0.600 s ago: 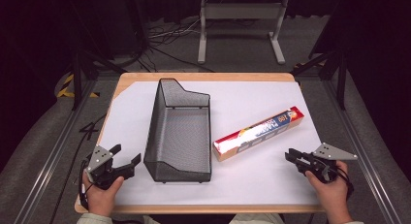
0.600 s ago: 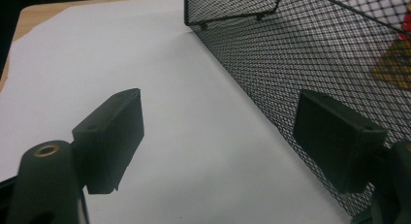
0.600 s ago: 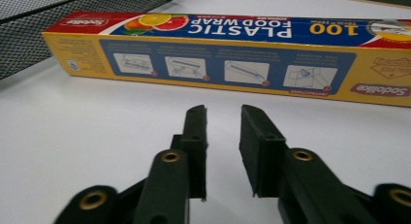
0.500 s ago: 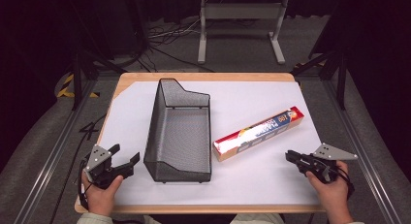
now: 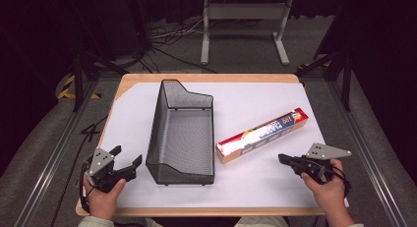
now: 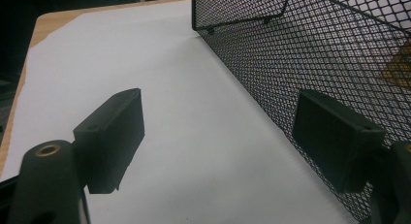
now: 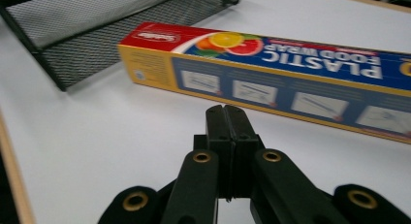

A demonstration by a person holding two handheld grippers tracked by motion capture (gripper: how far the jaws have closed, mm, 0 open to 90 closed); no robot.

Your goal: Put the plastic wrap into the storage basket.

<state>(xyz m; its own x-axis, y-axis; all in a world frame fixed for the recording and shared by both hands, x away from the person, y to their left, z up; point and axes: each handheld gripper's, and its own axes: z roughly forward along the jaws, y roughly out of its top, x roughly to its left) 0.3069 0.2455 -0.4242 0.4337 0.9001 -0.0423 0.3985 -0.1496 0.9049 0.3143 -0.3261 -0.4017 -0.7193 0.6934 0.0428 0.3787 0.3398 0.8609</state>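
A black wire mesh basket (image 5: 183, 133) stands empty on the white table cover, left of centre. A long plastic food wrap box (image 5: 263, 134) lies flat and slanted to its right. My left gripper (image 5: 126, 158) rests open at the front left, just beside the basket's near left corner (image 6: 310, 64), with nothing between its jaws. My right gripper (image 5: 284, 159) is shut and empty at the front right, a short way in front of the wrap box (image 7: 271, 73), its tips pointing at the box's long side.
The white sheet (image 5: 255, 101) covers a wooden table (image 5: 206, 78) with its edges showing. Behind the table stand a metal frame (image 5: 243, 20) and cables on the floor. Bare sheet lies between the basket and the box, and behind both.
My left gripper has shifted slightly toward the basket's near left corner. The right gripper, the basket and the box have not moved.
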